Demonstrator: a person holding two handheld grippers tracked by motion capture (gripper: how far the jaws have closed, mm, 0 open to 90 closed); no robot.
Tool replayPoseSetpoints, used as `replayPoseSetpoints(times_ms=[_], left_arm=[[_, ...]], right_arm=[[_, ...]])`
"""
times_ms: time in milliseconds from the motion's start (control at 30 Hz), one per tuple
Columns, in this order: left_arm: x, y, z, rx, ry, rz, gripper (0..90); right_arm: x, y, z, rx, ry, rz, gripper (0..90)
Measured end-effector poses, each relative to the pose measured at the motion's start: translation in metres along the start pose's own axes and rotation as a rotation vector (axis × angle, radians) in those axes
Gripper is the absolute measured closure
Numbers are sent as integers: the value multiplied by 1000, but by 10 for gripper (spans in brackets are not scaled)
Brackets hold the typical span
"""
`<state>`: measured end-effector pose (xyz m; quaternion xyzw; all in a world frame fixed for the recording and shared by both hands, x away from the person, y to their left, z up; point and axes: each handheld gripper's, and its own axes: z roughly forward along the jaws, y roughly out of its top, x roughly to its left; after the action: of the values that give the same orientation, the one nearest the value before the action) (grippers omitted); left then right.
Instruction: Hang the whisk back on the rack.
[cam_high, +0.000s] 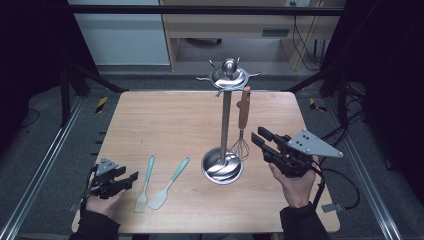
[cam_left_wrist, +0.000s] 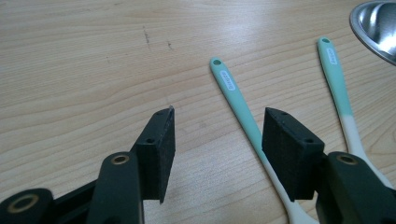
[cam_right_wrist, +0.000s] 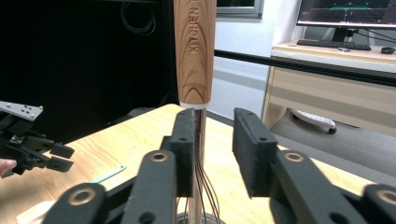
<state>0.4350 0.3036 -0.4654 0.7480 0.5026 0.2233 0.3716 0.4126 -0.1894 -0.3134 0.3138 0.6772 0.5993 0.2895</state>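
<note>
A whisk with a wooden handle (cam_high: 244, 107) (cam_right_wrist: 194, 51) hangs by its top from a hook of the steel utensil stand (cam_high: 226, 120). Its wires (cam_high: 241, 146) reach down close to the stand's round base (cam_high: 222, 167). My right gripper (cam_high: 260, 139) (cam_right_wrist: 212, 154) is open just right of the wires, its jaws short of the whisk and not touching it. A mint-handled brush (cam_high: 145, 185) (cam_left_wrist: 236, 98) and a mint-handled spatula (cam_high: 169, 182) (cam_left_wrist: 338, 84) lie flat at the front left. My left gripper (cam_high: 127, 180) (cam_left_wrist: 217, 144) rests open beside the brush, holding nothing.
The stand's top disc (cam_high: 229, 76) carries several hooks around a knob. The stand base rim (cam_left_wrist: 376, 25) lies beyond the spatula. A metal frame rail (cam_high: 40, 165) runs along the table's left side. Cables (cam_high: 345, 180) trail off the right edge.
</note>
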Motion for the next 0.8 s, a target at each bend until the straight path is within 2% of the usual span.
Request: replayPoseSetpoints(times_ms=[400, 633, 800], left_arm=[[0, 0, 0, -1, -11, 3, 431], [0, 1, 0, -6, -22, 0, 432], [-2, 2, -2, -14, -36, 2, 450]], right_arm=[[1, 7, -5, -13, 7, 0, 900], [1, 14, -6, -24, 8, 7, 900], [0, 10, -6, -6, -7, 18, 896]])
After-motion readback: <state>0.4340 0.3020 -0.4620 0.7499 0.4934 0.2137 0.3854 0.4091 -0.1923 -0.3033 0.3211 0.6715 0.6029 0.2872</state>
